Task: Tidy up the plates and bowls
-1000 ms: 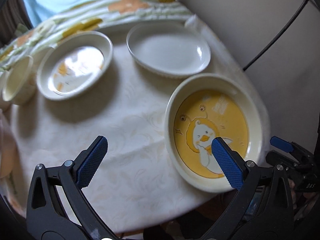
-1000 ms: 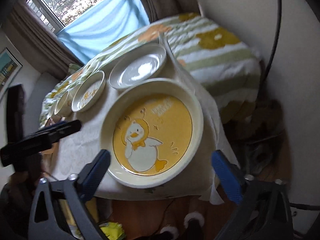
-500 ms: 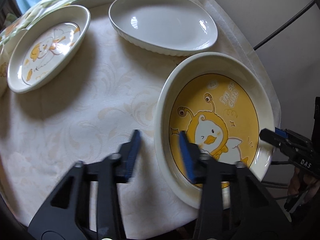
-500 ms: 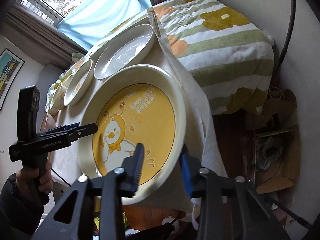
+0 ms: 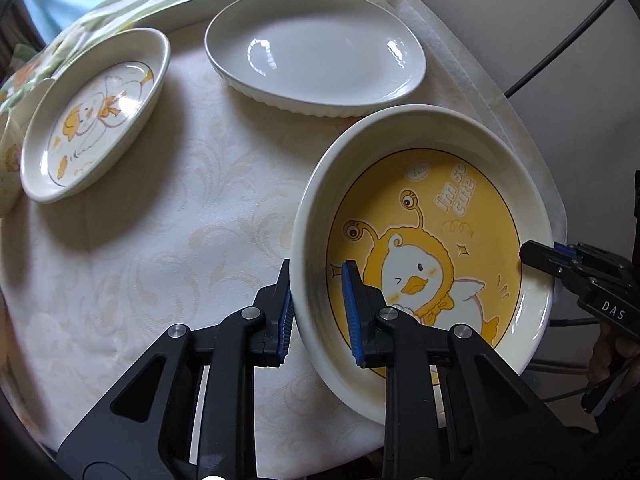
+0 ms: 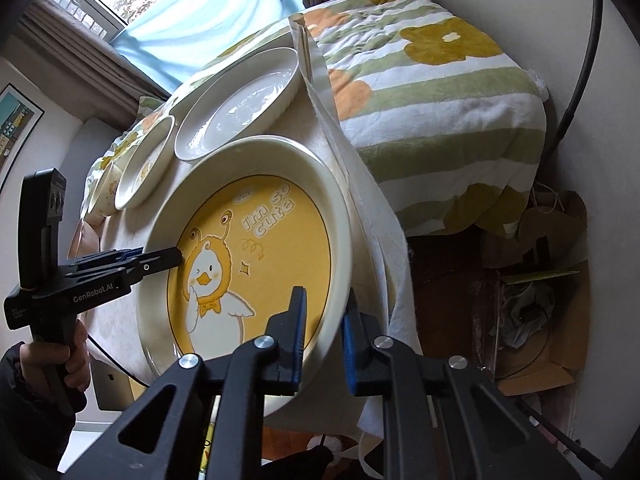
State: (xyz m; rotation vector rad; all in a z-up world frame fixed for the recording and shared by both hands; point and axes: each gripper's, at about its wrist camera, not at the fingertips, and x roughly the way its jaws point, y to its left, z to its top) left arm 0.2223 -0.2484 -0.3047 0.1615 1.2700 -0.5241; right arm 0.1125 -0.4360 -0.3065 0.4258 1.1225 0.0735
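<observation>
Left wrist view
- Left gripper (image 5: 318, 306): pinching the near-left rim of the yellow duck plate (image 5: 424, 248), one blue pad outside the wall, one inside; jaws having just been closing onto that rim.
- Yellow duck plate: sitting at 4 o'clock on the tablecloth (image 5: 180, 240), large, cream-walled, with a hooded duck and "I'm so cute" lettering.
- Right gripper (image 5: 540, 258): coming in at 3 o'clock, its black tip lying on the plate's far rim.
- White oval dish (image 5: 316, 56): resting at 12 o'clock, plain, just beside the duck plate's upper rim.
- Small duck dish (image 5: 96, 116): lying at 10 o'clock, well apart from the yellow plate.
- Cream cup (image 5: 8, 160): showing only partly at the 9 o'clock edge.

Right wrist view
- Right gripper (image 6: 324, 344): gripping the plate's near-right rim, wall passing between the blue pads; jaws having just been closing.
- Yellow duck plate (image 6: 256, 248): filling the centre, overhanging the tablecloth (image 6: 360, 200) edge.
- Left gripper (image 6: 176, 256): reaching from 9 o'clock, tip clamping the opposite rim; a hand (image 6: 60, 356) holding its handle at 8 o'clock.
- White oval dish (image 6: 240, 108): sitting at 11 o'clock.
- Small duck dish (image 6: 146, 164): lying at 10 o'clock.
- Striped floral blanket (image 6: 432, 80): spreading at 1 o'clock.
- Cardboard box (image 6: 536, 320): standing on the floor at 4 o'clock.
</observation>
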